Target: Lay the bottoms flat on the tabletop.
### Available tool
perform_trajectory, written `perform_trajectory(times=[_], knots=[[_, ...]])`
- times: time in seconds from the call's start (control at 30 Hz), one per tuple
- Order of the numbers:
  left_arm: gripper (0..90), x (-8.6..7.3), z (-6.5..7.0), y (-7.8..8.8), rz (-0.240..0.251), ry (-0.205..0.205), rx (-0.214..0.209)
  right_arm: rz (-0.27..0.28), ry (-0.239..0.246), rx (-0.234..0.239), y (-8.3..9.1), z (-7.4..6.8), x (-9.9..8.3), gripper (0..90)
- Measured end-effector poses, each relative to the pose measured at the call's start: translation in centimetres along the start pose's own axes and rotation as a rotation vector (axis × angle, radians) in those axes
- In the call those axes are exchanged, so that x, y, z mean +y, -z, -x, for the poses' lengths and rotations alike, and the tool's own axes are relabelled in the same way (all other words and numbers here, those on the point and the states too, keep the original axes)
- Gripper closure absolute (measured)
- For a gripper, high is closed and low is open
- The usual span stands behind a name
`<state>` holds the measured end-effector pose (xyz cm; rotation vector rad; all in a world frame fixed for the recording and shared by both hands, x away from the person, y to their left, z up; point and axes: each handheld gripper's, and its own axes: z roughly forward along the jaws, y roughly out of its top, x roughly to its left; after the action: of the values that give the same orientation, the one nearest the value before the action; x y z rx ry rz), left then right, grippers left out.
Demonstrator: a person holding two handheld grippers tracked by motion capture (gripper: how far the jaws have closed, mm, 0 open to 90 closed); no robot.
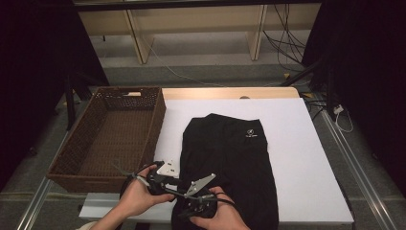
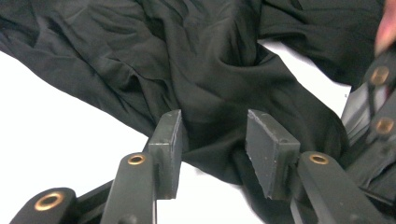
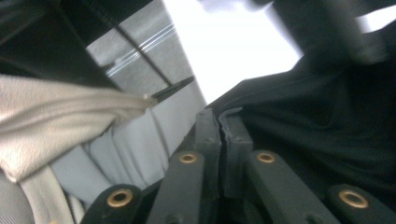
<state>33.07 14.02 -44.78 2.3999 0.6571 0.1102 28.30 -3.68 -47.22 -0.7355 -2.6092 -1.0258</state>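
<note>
Work in hand: folding a black garment (image 1: 230, 158) on the white surface (image 1: 306, 158).
Garment position: spread lengthwise down the middle of the surface, small white logo near the far end, near hem hanging over the front edge by the hands.
Done so far: sides apparently turned in, giving a long narrow shape; judged about midway.
Left to do: near hem to be lifted and folded toward the far end; then probably placed in the wicker basket (image 1: 91, 163), which stands at the left of the surface with nothing visible inside.
Left gripper (image 2: 212, 154): jaws apart, straddling a rumpled ridge of cloth without pressing on it; released.
Right gripper (image 3: 219, 128): jaws clenched on a thin edge of the garment, fabric pinched between the pads.
Left hand (image 1: 139, 194): at the near left corner of the garment, gripper pointed inward toward the cloth.
Right hand (image 1: 218, 215): at the front edge, low over the hem, close beside the left gripper.
Next move, as a judgement: left jaws need to close on the hem before any lift.
</note>
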Motion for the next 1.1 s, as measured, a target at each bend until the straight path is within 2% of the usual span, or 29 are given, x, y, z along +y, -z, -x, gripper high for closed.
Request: perform_trajectory(times=[0.03,0.07,0.17,0.23,0.33,0.43,0.5,0.6,0.7,0.73,0.8,0.83,0.9,1.1], knots=[[55.0,0.0,0.1,-0.1,-0.003,0.002,-0.004,-0.012,0.009,0.005,-0.2,0.1,-0.1,82.9],[54.6,0.0,0.2,-0.2,-0.005,0.005,-0.007,-0.009,0.040,0.018,-0.5,0.4,-0.2,80.1],[54.4,-0.3,0.7,-1.0,-0.048,-0.012,-0.004,0.014,0.024,0.013,0.0,1.0,-0.3,73.9],[55.6,-0.6,0.8,-1.6,-0.090,-0.038,0.023,0.042,-0.007,-0.012,1.1,1.5,-0.2,71.9],[57.5,-0.8,0.8,-1.8,-0.129,-0.060,0.034,0.086,-0.055,-0.070,2.8,2.7,-0.3,71.5],[58.2,-0.8,0.7,-1.9,-0.144,-0.062,0.042,0.087,-0.092,-0.196,4.1,4.0,-0.8,73.0],[58.5,-0.9,0.7,-2.0,-0.153,-0.063,0.051,0.072,-0.112,-0.254,4.2,4.3,-1.1,72.4],[59.7,-0.9,0.9,-2.2,-0.155,-0.062,0.032,0.051,-0.135,-0.283,3.5,4.4,-1.4,69.6],[62.9,-0.8,1.4,-2.5,-0.139,-0.065,0.028,0.017,-0.112,-0.331,2.6,4.2,-1.6,69.2],[65.0,-0.8,1.5,-2.5,-0.134,-0.068,0.027,0.024,-0.103,-0.336,2.6,4.2,-1.5,69.8],[74.1,-0.8,1.7,-2.6,-0.122,-0.066,0.011,0.012,-0.091,-0.337,2.6,4.0,-1.4,79.7],[79.4,-0.8,1.8,-2.6,-0.122,-0.066,0.005,0.013,-0.102,-0.336,2.4,3.9,-1.5,85.4],[86.3,-0.8,1.9,-2.4,-0.117,-0.048,-0.003,-0.003,-0.092,-0.329,2.5,3.7,-1.5,89.7],[88.3,-0.6,1.2,0.2,-0.046,0.007,0.004,-0.070,-0.097,-0.314,4.2,3.2,-1.4,90.0]])
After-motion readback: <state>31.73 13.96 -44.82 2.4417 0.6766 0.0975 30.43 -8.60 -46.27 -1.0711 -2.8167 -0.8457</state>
